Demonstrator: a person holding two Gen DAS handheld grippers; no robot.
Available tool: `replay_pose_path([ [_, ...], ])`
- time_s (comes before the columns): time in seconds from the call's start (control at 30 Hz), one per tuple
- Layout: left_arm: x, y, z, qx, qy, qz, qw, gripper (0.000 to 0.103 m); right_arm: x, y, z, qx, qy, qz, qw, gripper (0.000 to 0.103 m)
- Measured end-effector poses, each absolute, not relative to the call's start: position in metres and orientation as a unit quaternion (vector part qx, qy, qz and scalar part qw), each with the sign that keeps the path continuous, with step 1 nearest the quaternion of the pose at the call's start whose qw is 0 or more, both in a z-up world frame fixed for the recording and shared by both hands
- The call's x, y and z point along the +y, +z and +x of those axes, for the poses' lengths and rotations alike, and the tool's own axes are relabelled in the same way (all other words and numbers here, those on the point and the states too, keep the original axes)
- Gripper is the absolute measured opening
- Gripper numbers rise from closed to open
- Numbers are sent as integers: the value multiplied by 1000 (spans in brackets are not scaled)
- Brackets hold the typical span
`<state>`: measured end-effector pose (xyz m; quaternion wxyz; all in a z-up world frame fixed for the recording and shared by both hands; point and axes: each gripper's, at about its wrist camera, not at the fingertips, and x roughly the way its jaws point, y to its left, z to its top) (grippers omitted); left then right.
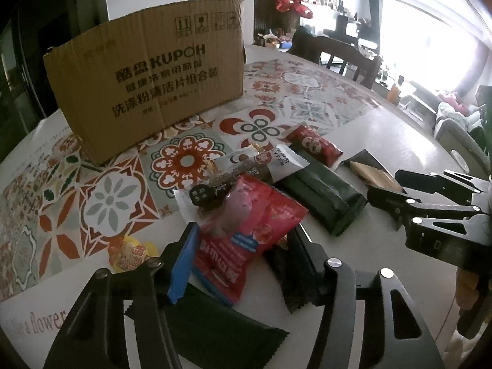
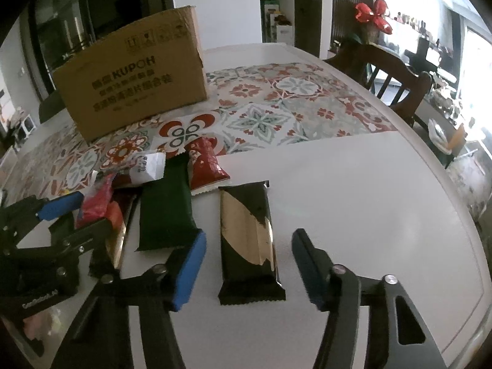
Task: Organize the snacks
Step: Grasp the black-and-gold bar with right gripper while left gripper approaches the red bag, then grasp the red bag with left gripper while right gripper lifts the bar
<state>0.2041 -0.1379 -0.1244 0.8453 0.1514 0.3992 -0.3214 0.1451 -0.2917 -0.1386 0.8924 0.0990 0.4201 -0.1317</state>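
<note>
Several snack packets lie in a heap on the white table (image 2: 369, 215). My left gripper (image 1: 246, 233) is shut on a puffy red snack packet (image 1: 261, 212), blue pad at its left edge, black finger at its right. In the right wrist view the left gripper (image 2: 92, 212) pinches that red packet (image 2: 95, 203). My right gripper (image 2: 250, 235) stands open astride a black-and-gold bar (image 2: 246, 215), with a gap on each side. That bar (image 1: 372, 175) also shows beside the right gripper (image 1: 386, 184).
A cardboard box (image 1: 147, 70) stands at the back on the patterned mat. A dark green packet (image 2: 166, 212), a small red packet (image 2: 206, 163), a white-ended packet (image 1: 246, 166) and a yellow sweet (image 1: 132, 255) lie around. A wooden chair (image 2: 396, 70) stands at the far right edge.
</note>
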Motion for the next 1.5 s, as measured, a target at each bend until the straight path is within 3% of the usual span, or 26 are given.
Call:
replay_pose_path([
  [0.1,-137,-124,204,400,-320,149,846,49,-291,-140,146,421,-130,99,892,54],
  [0.33,-137,-120,202,387,-309,151,855,33,-288,-141,146,421,-135,75,894,33],
  [0.8,-134,-97,192,354,-303,134,875,18,-283,-119,135,385,-120,74,912,32],
  [1.5,-103,-40,181,303,-295,60,904,15,-255,-66,142,323,-35,90,941,32],
])
